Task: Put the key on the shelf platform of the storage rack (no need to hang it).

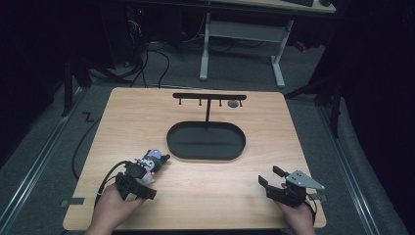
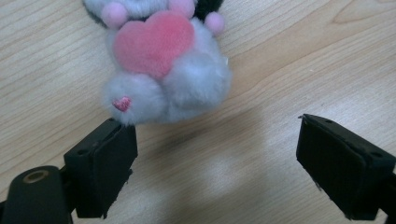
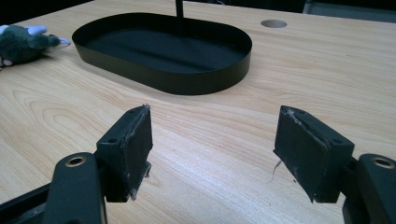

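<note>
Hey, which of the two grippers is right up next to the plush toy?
The left gripper, at the table's near left: the plush toy lies just past its open jaws. The right gripper hovers open over bare wood, far from it.

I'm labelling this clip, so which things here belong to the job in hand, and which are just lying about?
Part of the job:
- plush toy on the table, just ahead of the open left gripper
- black oval tray with its hook stand

Lying about:
- desk frame behind the table
- floor cables
- right gripper, open and idle
</note>
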{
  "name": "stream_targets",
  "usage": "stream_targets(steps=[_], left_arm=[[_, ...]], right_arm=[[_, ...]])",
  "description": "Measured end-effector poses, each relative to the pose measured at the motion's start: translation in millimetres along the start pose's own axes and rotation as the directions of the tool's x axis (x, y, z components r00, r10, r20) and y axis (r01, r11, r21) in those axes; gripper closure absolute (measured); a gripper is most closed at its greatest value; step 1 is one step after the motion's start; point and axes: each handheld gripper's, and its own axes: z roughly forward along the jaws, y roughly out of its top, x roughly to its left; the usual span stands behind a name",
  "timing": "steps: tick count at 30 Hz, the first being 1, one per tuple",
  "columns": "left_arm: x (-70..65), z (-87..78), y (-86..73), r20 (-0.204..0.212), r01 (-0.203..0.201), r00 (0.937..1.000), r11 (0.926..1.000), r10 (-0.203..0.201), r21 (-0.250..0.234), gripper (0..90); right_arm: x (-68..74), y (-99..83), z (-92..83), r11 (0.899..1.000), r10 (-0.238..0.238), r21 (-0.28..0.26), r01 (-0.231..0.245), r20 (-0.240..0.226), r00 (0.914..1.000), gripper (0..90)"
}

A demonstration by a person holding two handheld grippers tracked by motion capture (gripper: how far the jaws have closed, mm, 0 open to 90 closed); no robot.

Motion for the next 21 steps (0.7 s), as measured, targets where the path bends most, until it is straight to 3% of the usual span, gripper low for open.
stream_targets(steps=[8,10,21], left_arm=[[2.1,0.1,11.6,-0.024,0.005,0.9997,0.9997,-0.004,0.022,12.1],[8.1,-3.0,17.6,-0.035,0.027,0.999,0.9993,-0.026,0.026,11.9],[13.9,-12.2,35.4,-0.061,0.048,0.997,0.9987,-0.046,0.019,9.3]], right_arm=[[-0.2,4.6,10.6,1.0,-0.002,0.005,0.002,-0.008,1.0,27.7],[1.3,5.6,13.8,1.0,-0.007,0.012,0.007,-0.014,0.9999,27.7],[2.3,6.6,19.9,1.0,-0.01,0.007,0.01,-0.033,0.9994,27.7]])
